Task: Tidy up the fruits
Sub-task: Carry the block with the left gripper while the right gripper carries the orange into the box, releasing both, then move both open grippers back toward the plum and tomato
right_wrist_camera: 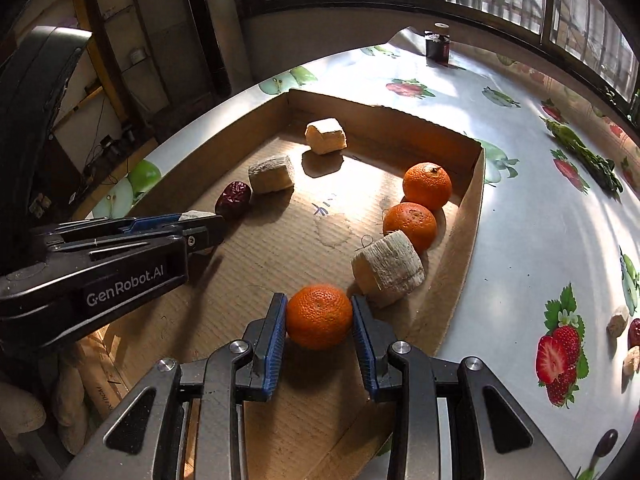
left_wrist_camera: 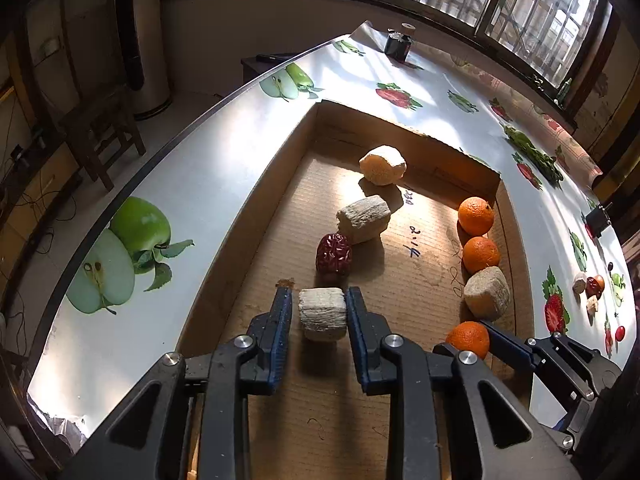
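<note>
Tool-held orange (right_wrist_camera: 319, 316), cardboard tray (right_wrist_camera: 474, 200), oranges, chunks

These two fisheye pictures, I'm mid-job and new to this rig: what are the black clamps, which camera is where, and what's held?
No robot arm here: a person holds a two-finger gripper in each hand, and a camera on each looks along its fingers. The left wrist view shows the left gripper closed on a pale chunk. The right wrist view shows the right gripper closed on an orange; the left one enters from the side. Both work inside a shallow cardboard tray on a fruit-print tablecloth. Also in the tray: two more oranges, three more pale chunks and a red date.
</note>
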A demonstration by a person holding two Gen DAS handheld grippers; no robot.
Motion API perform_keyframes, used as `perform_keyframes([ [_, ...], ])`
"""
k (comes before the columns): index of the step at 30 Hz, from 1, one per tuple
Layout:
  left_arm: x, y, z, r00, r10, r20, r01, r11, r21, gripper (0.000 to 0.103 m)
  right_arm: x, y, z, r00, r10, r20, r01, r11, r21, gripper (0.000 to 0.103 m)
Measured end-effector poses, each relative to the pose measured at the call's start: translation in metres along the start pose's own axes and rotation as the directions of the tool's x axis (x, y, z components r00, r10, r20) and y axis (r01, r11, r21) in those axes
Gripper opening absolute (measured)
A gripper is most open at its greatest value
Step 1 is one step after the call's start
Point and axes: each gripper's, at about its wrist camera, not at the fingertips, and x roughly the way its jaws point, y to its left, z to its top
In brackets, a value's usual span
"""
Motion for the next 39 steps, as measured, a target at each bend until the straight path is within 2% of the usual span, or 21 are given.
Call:
perform_keyframes([
  [2, -0.016, 0.004, -0.001, 0.999, -0.006, 0.039, 0.006, 1.000, -0.023, 0.044, -0.002, 0.002, -0.001, 1.000, -0.009, 0.011, 0.009, 1.000, -0.011, 0.035],
  [4, -0.034, 0.005, -0.004, 0.996, -0.003, 0.087, 0.006, 0.999, -0.040, 0.050, -0.009, 0.001, -0.003, 1.000, 0.011, 0.028, -0.011, 1.000, 0.004, 0.036],
  [6, -0.050, 0.006, -0.008, 0.992, 0.006, 0.125, 0.000, 0.999, -0.050, 0.051, -0.024, -0.001, -0.005, 0.997, 0.024, 0.068, -0.025, 0.999, 0.020, 0.040],
  [11, -0.076, -0.006, -0.021, 0.984, 0.007, 0.177, 0.002, 0.999, -0.052, 0.057, -0.073, -0.011, -0.023, 0.982, 0.017, 0.188, -0.034, 0.996, 0.085, 0.061],
  [17, -0.092, -0.051, -0.034, 0.979, -0.009, 0.205, -0.003, 0.998, 0.055, 0.057, -0.120, -0.052, -0.069, 0.964, -0.023, 0.265, -0.042, 0.970, 0.237, 0.064],
  [20, -0.096, -0.080, -0.049, 0.974, -0.028, 0.223, 0.001, 0.992, 0.123, 0.059, -0.138, -0.087, -0.095, 0.964, -0.067, 0.257, -0.023, 0.943, 0.332, 0.064],
  [23, -0.093, -0.111, -0.063, 0.971, -0.009, 0.240, -0.038, 0.981, 0.191, 0.060, -0.156, -0.125, -0.120, 0.961, -0.106, 0.255, -0.016, 0.901, 0.434, 0.064],
  [25, -0.091, -0.128, -0.070, 0.971, -0.005, 0.241, -0.051, 0.973, 0.225, 0.060, -0.165, -0.145, -0.133, 0.960, -0.151, 0.235, 0.017, 0.871, 0.491, 0.064],
  [28, -0.093, -0.148, -0.080, 0.970, -0.016, 0.244, -0.051, 0.963, 0.266, 0.061, -0.179, -0.164, -0.149, 0.951, -0.193, 0.241, 0.027, 0.831, 0.556, 0.064],
  [30, -0.095, -0.158, -0.085, 0.967, -0.015, 0.254, -0.062, 0.955, 0.290, 0.066, -0.185, -0.168, -0.156, 0.944, -0.220, 0.246, 0.038, 0.814, 0.579, 0.065],
  [32, -0.098, -0.164, -0.088, 0.963, -0.007, 0.270, -0.080, 0.948, 0.308, 0.071, -0.186, -0.168, -0.158, 0.940, -0.236, 0.246, 0.051, 0.811, 0.583, 0.067],
  [39, -0.095, -0.166, -0.090, 0.964, 0.004, 0.267, -0.091, 0.945, 0.315, 0.071, -0.171, -0.160, -0.154, 0.953, -0.215, 0.215, 0.063, 0.830, 0.554, 0.067],
])
